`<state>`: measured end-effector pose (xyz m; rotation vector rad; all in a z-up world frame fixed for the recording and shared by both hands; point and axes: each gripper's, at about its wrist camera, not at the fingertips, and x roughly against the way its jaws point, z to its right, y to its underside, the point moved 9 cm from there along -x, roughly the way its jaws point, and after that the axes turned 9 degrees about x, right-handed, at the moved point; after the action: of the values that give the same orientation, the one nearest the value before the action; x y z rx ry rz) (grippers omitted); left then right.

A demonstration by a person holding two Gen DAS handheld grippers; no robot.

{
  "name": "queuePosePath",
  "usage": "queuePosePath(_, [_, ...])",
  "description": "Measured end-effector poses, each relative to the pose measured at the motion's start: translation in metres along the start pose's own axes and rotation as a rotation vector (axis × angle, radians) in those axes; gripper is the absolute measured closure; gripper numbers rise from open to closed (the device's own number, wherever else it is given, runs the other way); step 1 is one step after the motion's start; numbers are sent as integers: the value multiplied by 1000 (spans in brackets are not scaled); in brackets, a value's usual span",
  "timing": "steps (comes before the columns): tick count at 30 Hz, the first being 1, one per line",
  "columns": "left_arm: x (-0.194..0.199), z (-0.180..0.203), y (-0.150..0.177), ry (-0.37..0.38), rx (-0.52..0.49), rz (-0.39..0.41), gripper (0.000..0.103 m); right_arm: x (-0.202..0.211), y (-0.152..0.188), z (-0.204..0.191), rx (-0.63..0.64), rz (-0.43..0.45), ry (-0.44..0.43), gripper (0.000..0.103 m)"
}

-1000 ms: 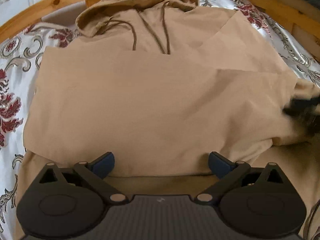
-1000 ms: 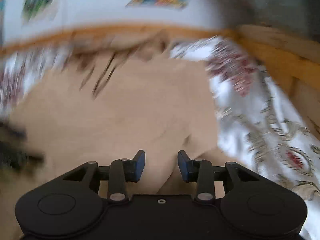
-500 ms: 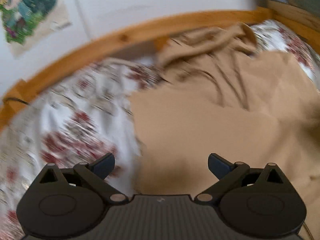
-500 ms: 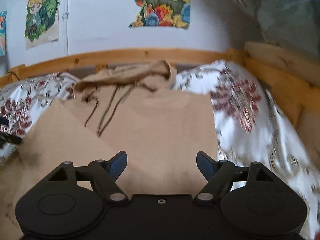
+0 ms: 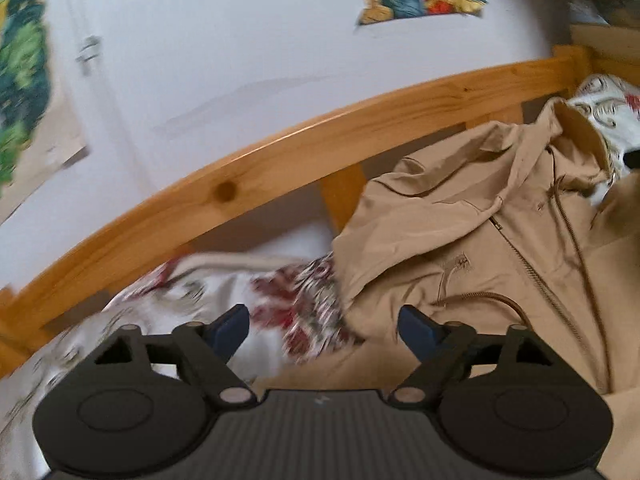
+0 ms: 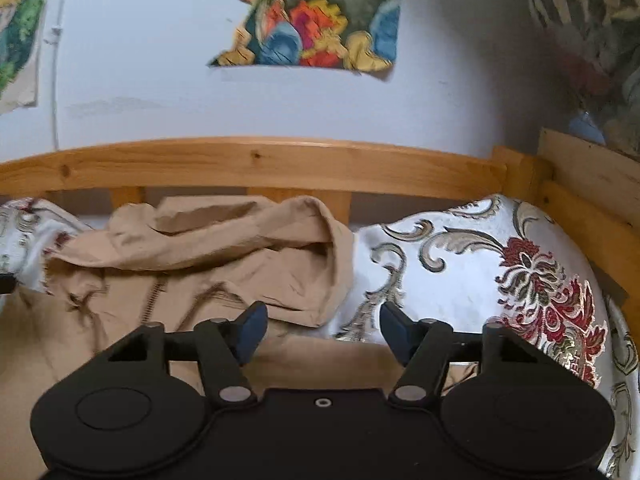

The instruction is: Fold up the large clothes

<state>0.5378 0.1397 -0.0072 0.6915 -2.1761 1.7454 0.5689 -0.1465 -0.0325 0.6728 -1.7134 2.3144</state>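
A tan hoodie (image 5: 500, 248) lies on a bed, its hood up against the wooden rail and its zip and drawcords showing. In the left wrist view my left gripper (image 5: 324, 330) hovers at the hood's left shoulder edge. Its jaws are closing, and no cloth is gripped between the blue pads. In the right wrist view the hoodie (image 6: 224, 264) fills the left half with the hood bunched at the top. My right gripper (image 6: 322, 330) hovers by the hood's right edge, jaws closing with nothing pressed between them.
The floral white and red bedspread (image 5: 200, 304) (image 6: 500, 280) shows on both sides of the hoodie. A wooden bed rail (image 6: 256, 164) (image 5: 280, 152) runs behind it, with a side board (image 6: 592, 184) at the right. Posters (image 6: 316, 20) hang on the white wall.
Both grippers rose and moved from the hoodie's folded body up towards the hood. The right jaws opened wide, then narrowed; the left jaws narrowed a little. The wall now shows in both views.
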Motion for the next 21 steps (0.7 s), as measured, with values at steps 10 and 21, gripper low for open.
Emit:
queuePosePath(10, [-25, -1, -10, 24, 147, 73, 100, -63, -21, 14, -144, -74, 79, 81])
queuePosePath(21, [2, -27, 41, 97, 297, 129, 101, 13, 35, 7, 41, 151, 108, 101])
